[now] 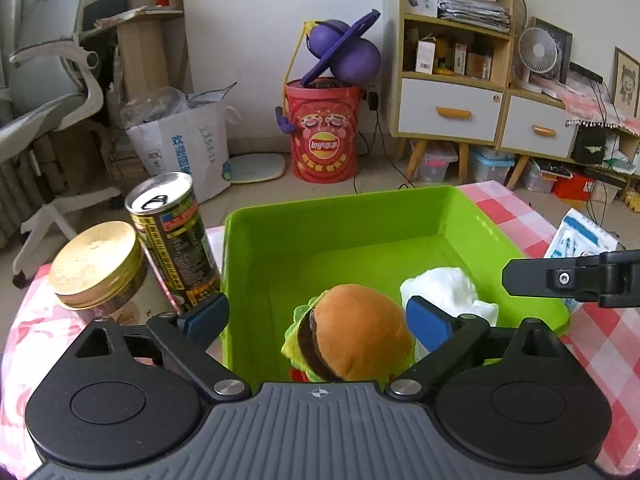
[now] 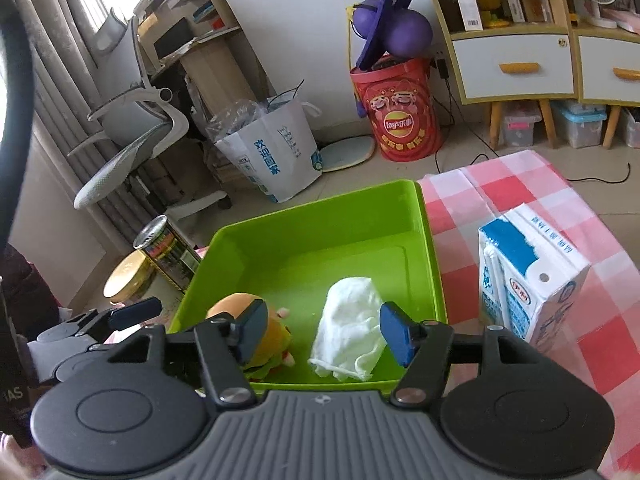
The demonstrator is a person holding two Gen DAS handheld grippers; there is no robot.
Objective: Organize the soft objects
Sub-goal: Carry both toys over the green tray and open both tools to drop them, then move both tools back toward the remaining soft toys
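A green plastic bin [image 1: 340,200] stands on the pink checked tablecloth. Inside it, near the front wall, lie a plush burger [image 1: 360,328] and a crumpled white cloth [image 1: 444,284]. My left gripper [image 1: 318,320] hangs over the bin's near left side, open wide, with the burger between its blue pads; the left pad is well clear of it. In the right wrist view, my right gripper [image 2: 324,334] is open over the bin [image 2: 320,204]. The white cloth [image 2: 348,332] lies between its pads, and the burger [image 2: 272,340] sits partly behind the left pad.
A tall drink can [image 1: 172,240] and a gold-lidded jar [image 1: 96,264] stand just left of the bin. A blue and white milk carton [image 2: 528,280] stands to its right on the tablecloth [image 2: 520,184]. On the floor beyond are a red bucket [image 1: 324,136], a paper bag and an office chair.
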